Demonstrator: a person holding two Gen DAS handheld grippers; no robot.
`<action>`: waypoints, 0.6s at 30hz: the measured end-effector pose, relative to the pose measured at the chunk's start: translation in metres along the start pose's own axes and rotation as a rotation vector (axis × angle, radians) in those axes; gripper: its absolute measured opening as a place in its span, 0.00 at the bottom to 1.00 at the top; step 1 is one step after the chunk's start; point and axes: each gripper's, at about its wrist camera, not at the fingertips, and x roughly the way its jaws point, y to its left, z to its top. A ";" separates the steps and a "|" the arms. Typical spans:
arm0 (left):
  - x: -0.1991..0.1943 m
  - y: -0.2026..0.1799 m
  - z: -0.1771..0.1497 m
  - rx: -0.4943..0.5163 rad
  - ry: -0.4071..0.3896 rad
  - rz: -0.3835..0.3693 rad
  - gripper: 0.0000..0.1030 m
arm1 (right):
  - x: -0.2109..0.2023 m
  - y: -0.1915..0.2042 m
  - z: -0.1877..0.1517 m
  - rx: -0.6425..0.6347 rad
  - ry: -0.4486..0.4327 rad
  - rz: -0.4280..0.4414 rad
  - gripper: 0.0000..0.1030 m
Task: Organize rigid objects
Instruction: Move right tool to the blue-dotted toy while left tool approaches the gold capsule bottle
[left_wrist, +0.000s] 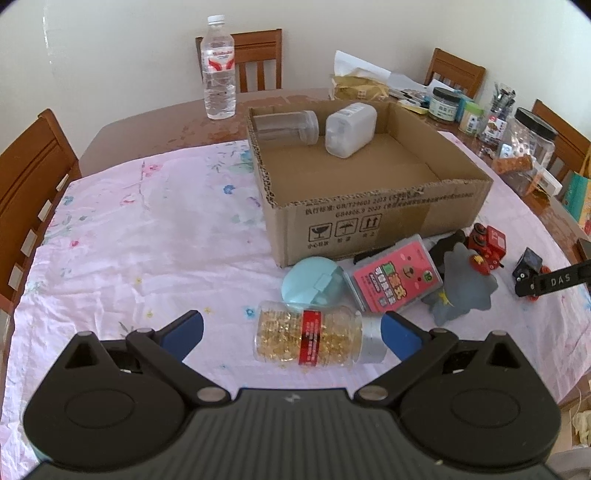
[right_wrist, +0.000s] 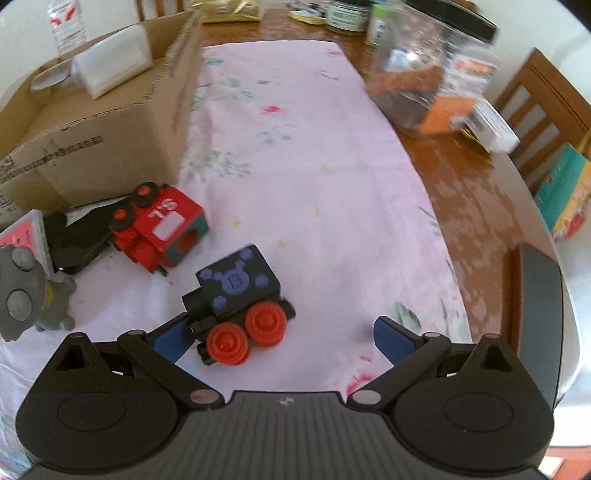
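My left gripper (left_wrist: 291, 334) is spread wide, its blue pads on either side of a clear bottle of gold capsules (left_wrist: 308, 339) that lies flat on the pink floral cloth (left_wrist: 147, 236). The bottle's long axis runs left to right across my fingers, its silver cap toward the right pad and its base toward the left; I cannot tell whether either pad touches it. Just beyond it sit a round teal case (left_wrist: 312, 282), a pink card box (left_wrist: 395, 278) and a grey soft toy (left_wrist: 463, 288), all near the front wall of the cardboard box (left_wrist: 369, 225). Only this view looks down into the box, where a clear jar (left_wrist: 286, 126) and a white bottle (left_wrist: 351, 129) lie on their sides at the far end. My right gripper (right_wrist: 282, 338) is also spread, with the black toy train (right_wrist: 240, 302) between its fingers, close against the left pad and well apart from the right one. The train lies tipped on its side, red wheels facing me, its long axis running from lower left to upper right. The right view alone shows the purple "B" mark on the train, and the red toy train (right_wrist: 157, 227), overturned near the box corner.
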 end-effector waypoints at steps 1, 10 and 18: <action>0.000 0.000 -0.001 0.006 -0.001 -0.005 0.99 | -0.001 -0.003 -0.003 0.016 -0.003 -0.004 1.00; 0.002 0.002 -0.011 0.024 0.010 -0.033 0.99 | -0.017 -0.008 -0.019 0.066 -0.032 -0.049 1.00; 0.014 -0.004 -0.016 0.014 0.049 -0.034 0.99 | -0.001 0.004 0.001 0.111 -0.083 -0.005 1.00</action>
